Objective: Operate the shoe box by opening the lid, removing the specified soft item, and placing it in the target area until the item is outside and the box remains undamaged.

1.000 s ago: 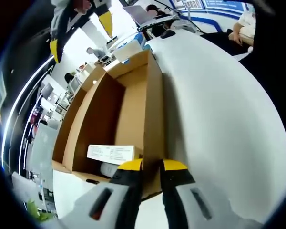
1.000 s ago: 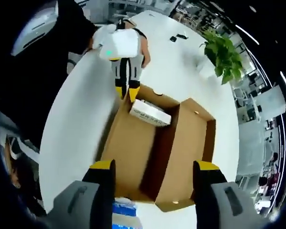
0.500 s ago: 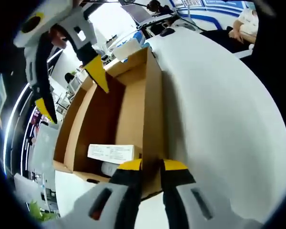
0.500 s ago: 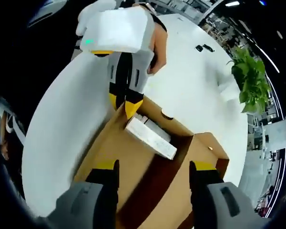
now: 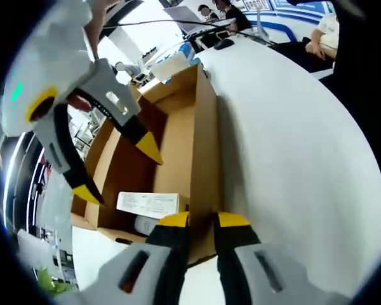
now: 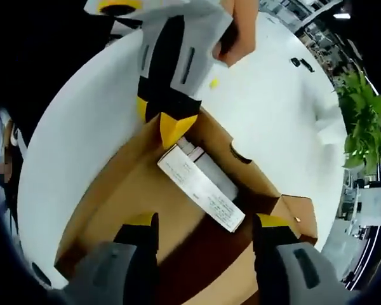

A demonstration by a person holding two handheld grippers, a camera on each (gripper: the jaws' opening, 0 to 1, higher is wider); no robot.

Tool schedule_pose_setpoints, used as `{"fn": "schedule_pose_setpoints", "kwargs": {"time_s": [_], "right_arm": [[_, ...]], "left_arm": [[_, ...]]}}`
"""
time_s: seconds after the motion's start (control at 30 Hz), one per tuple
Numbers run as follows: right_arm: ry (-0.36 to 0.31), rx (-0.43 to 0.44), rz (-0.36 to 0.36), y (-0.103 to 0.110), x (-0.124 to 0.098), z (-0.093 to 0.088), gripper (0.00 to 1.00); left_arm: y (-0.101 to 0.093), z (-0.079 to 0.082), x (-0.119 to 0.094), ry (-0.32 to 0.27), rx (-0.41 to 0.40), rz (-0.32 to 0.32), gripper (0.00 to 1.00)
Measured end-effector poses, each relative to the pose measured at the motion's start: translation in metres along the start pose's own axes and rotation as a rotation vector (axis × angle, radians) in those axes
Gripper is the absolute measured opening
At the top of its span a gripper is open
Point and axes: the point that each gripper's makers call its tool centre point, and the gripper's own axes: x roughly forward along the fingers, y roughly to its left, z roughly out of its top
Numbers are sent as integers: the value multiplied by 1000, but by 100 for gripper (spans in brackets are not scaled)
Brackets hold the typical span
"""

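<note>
The right hand-held gripper, jaws spread, has dropped into the open shoe box toward the white-labelled item. The left hand-held gripper stays clenched on the box wall, so the grasp comes next.

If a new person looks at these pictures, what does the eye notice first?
First, the open brown cardboard shoe box on the white round table, with a white printed item lying at one end inside. Next, the left hand-held gripper clamped on the box's end wall, and the right hand-held gripper, jaws apart, poised over the box.
</note>
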Motion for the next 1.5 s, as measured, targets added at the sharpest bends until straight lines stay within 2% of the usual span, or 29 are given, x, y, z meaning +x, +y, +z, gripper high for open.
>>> {"fn": "schedule_pose_setpoints", "kwargs": {"time_s": [0.3, 0.47, 0.6, 0.8, 1.1, 1.5], "right_arm": [[-6, -43, 37, -4, 20, 11, 61], [12, -66, 60, 0, 33, 7, 59], [35, -98, 70, 2, 41, -3, 52], [46, -85, 66, 1, 41, -12, 46], [41, -69, 50, 1, 43, -12, 34], [48, -29, 32, 12, 41, -25, 29]], "left_arm": [[0, -2, 0, 15, 13, 5, 14], [-1, -2, 1, 22, 21, 7, 15], [-1, -2, 1, 20, 18, 8, 15], [-1, -2, 1, 21, 17, 8, 15], [-1, -4, 0, 34, 23, 11, 15], [1, -4, 0, 43, 30, 13, 15]]}}
